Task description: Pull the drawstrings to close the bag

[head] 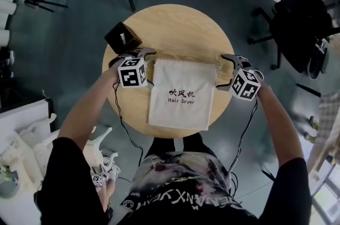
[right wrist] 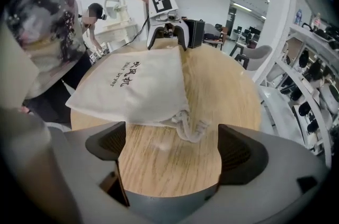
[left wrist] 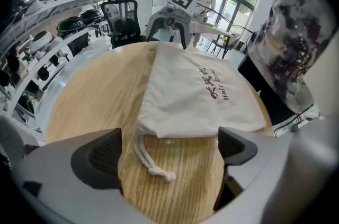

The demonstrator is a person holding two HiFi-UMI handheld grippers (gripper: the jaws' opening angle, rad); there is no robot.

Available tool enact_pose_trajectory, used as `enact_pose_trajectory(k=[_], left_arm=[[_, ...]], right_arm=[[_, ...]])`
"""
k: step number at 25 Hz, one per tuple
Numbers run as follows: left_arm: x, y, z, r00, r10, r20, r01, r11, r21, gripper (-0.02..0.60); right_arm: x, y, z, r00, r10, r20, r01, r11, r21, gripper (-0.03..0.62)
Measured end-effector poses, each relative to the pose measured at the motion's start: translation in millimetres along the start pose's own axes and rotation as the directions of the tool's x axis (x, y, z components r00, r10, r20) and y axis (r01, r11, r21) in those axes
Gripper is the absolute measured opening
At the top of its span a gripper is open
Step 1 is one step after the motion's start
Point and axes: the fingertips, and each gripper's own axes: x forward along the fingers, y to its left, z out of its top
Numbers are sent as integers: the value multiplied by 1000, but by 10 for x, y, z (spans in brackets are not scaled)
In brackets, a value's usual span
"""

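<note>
my left gripper (left wrist: 167, 151) and right gripper (right wrist: 169, 149) gape empty, left drawstring (left wrist: 151, 160) and right drawstring (right wrist: 193, 127) just ahead at opposite corners of the hair dryer bag (head: 180, 93).

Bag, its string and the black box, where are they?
drawstring bag (head: 178, 109): head view, plain cloth under the print.
drawstring (left wrist: 165, 175): left gripper view, its knotted end.
black box (head: 118, 42): head view, its top.

— Light?
— Bright, even daylight; tall glass windows (left wrist: 233, 3) glare white; shadows soft, faint.
— Sharpness?
— Centre crisp; edges bow like a fisheye; corners black; nearest foreground blurred.
</note>
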Motion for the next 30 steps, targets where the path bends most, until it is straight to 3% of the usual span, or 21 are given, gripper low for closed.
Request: enact_pose_trajectory(k=[3, 8, 15, 18, 22, 30], left_arm=[[22, -25, -57, 998, -39, -51, 41, 998, 40, 581], [11, 6, -128, 992, -67, -105, 73, 996, 57, 580], [34, 85, -138, 986, -72, -149, 84, 994, 75, 574], [10, 143, -104, 987, -55, -154, 68, 994, 82, 517], [8, 249, -70, 989, 10, -149, 5, 995, 97, 356], [-7, 265, -77, 991, 21, -136, -12, 998, 68, 344]], right_arm=[[6, -22, -66, 998, 24, -61, -29, 996, -86, 503], [54, -30, -51, 992, 47, -118, -70, 979, -193, 488], [98, -22, -41, 981, 92, -170, -130, 965, -226, 486], [125, -18, -54, 973, 123, -197, -167, 960, -225, 485], [127, 6, -56, 967, 133, -216, -185, 952, -245, 463], [59, 12, -61, 971, 116, -210, -170, 950, -261, 325]])
